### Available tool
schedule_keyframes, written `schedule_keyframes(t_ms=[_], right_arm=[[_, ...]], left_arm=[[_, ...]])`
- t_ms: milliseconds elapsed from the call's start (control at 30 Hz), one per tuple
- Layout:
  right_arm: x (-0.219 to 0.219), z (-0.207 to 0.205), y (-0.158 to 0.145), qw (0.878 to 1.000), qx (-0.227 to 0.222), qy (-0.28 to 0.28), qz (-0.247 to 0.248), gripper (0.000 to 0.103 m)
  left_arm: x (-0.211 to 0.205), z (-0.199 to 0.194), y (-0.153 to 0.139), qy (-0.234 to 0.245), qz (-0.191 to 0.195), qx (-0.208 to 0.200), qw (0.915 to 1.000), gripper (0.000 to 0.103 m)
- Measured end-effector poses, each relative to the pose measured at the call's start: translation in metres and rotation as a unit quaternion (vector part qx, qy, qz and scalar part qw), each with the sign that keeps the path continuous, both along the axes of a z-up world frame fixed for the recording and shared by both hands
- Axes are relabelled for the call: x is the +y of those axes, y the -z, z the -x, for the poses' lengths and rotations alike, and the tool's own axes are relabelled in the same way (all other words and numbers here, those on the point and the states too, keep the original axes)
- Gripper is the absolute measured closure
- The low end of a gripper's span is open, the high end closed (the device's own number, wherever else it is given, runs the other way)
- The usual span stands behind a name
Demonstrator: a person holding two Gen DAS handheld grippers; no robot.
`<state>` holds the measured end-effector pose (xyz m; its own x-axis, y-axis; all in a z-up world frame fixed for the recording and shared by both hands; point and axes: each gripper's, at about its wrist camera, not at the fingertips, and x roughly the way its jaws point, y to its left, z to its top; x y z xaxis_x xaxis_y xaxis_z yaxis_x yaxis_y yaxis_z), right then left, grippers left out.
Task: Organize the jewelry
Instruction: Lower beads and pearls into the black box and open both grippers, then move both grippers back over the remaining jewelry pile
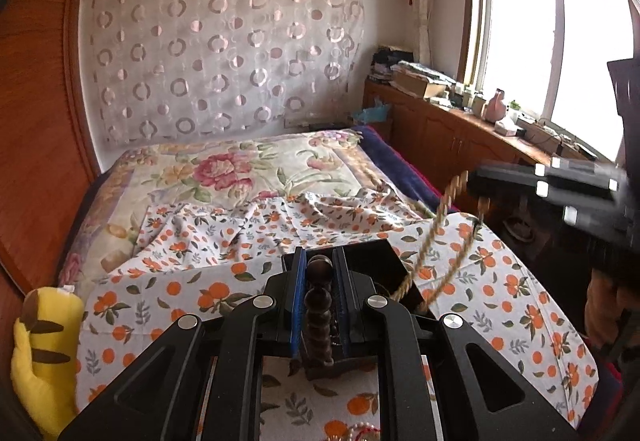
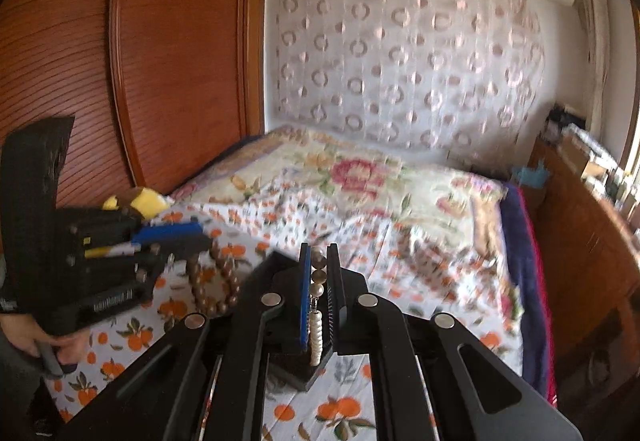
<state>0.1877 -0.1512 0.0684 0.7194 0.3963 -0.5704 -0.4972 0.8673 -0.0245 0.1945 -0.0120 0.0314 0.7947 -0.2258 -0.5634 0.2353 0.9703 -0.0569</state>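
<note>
Two grippers above the orange-print cloth (image 1: 500, 281). Left gripper (image 1: 320, 273) clamped on one dark wooden bead bracelet (image 2: 212, 281); right gripper (image 2: 318, 265) clamped on one golden bead strand (image 1: 448, 233). One black box (image 1: 360, 261) beneath.

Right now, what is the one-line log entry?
left claw: shut on dark bead bracelet | right claw: shut on bead necklace | black box on bed

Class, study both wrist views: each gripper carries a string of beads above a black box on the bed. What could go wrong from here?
1. The pale necklace dangling from the right gripper trails over the black box and may snag on its edge.
2. The dark bead bracelet hangs in a loop from the left gripper, held by a few beads, and might slip.
</note>
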Motion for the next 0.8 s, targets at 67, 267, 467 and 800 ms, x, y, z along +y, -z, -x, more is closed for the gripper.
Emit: schedule_keyframes(t_ms=[67, 267, 467, 800], right_arm=[[-0.001, -0.003, 0.015, 1.000, 0.014, -0.002, -0.002, 0.094], [-0.003, 0.001, 0.033, 0.999, 0.033, -0.009, -0.012, 0.090], [-0.017, 0.007, 0.029, 0.999, 0.028, -0.004, -0.024, 0.070], [-0.025, 0.040, 0.041, 0.999, 0.027, -0.017, -0.036, 0.070]], left_arm=[[-0.003, -0.009, 0.005, 0.001, 0.002, 0.006, 1.0000, 0.091], [-0.011, -0.026, 0.010, 0.007, 0.007, 0.017, 0.9998, 0.091], [-0.020, -0.035, 0.011, 0.007, 0.000, 0.021, 0.9998, 0.091], [-0.020, -0.018, 0.016, 0.008, -0.015, 0.015, 0.9997, 0.069]])
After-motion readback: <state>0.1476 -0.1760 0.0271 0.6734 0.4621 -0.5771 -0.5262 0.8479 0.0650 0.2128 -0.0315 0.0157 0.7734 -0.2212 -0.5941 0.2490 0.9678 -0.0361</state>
